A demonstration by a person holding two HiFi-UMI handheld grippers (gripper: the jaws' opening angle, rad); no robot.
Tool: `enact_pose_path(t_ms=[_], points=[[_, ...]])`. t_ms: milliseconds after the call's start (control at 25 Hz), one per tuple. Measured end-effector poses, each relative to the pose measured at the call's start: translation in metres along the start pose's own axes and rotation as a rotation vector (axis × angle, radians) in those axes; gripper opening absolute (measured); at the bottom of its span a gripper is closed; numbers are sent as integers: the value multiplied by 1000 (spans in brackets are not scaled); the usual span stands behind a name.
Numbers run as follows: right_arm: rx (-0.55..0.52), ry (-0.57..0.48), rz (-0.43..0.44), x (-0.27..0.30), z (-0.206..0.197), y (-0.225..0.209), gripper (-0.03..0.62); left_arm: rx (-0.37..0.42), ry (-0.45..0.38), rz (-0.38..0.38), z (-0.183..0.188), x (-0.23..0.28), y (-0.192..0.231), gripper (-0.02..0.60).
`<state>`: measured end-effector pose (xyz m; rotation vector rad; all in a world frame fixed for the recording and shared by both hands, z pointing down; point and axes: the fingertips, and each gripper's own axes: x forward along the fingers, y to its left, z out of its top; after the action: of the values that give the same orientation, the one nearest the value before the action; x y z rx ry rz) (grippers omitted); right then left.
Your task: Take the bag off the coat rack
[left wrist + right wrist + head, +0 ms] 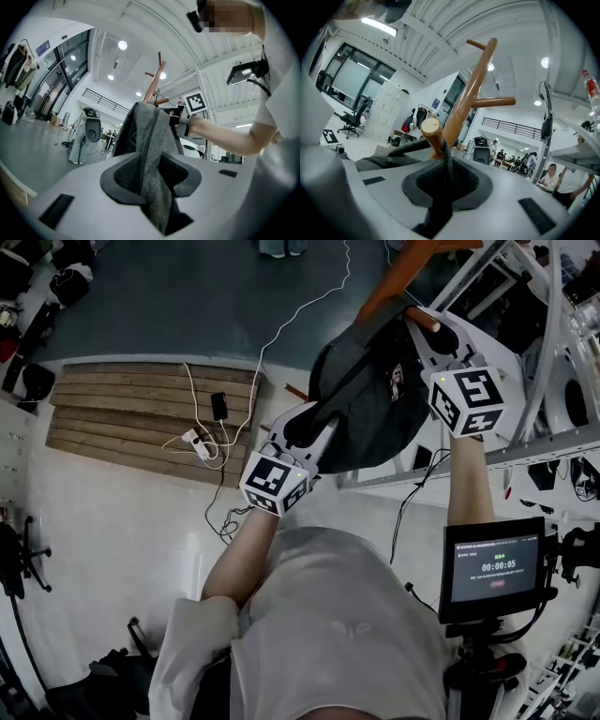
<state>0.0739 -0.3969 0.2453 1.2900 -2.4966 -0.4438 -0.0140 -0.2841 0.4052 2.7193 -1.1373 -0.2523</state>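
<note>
A dark grey bag (375, 399) hangs from a brown wooden coat rack (398, 277) in front of me. My left gripper (305, 423) is at the bag's lower left edge. In the left gripper view a fold of the grey bag fabric (150, 136) runs between its jaws, and my left gripper (150, 180) is shut on it. My right gripper (427, 329) is up at the bag's top right. In the right gripper view the black strap (446, 164) loops round a wooden peg (431, 133) of the rack (471, 89), and my right gripper (445, 183) is shut on that strap.
A small monitor (494, 568) on a stand is at lower right. White metal shelving (553, 334) stands right behind the rack. A wooden platform (141, 418) with a power strip (197, 444) and cables lies on the floor at left. Bags and chairs line the left edge.
</note>
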Motion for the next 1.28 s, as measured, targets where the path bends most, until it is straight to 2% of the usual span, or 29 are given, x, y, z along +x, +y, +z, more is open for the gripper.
enact_pose_path(t_ms=[120, 280, 560, 880, 1080, 1280], points=[[48, 5, -36, -2, 1, -7, 45, -24, 23, 13, 4, -1, 1, 109], [165, -14, -54, -8, 10, -12, 44, -71, 10, -27, 11, -5, 0, 101], [257, -73, -98, -31, 24, -28, 44, -49, 11, -72, 30, -2, -12, 100], [294, -118, -162, -59, 32, -41, 44, -45, 28, -152, 42, 4, -26, 100], [290, -143, -218, -100, 56, -16, 45, -20, 22, -203, 56, -31, -47, 100], [331, -127, -307, -131, 34, -18, 44, -26, 83, -290, 42, -30, -63, 100]])
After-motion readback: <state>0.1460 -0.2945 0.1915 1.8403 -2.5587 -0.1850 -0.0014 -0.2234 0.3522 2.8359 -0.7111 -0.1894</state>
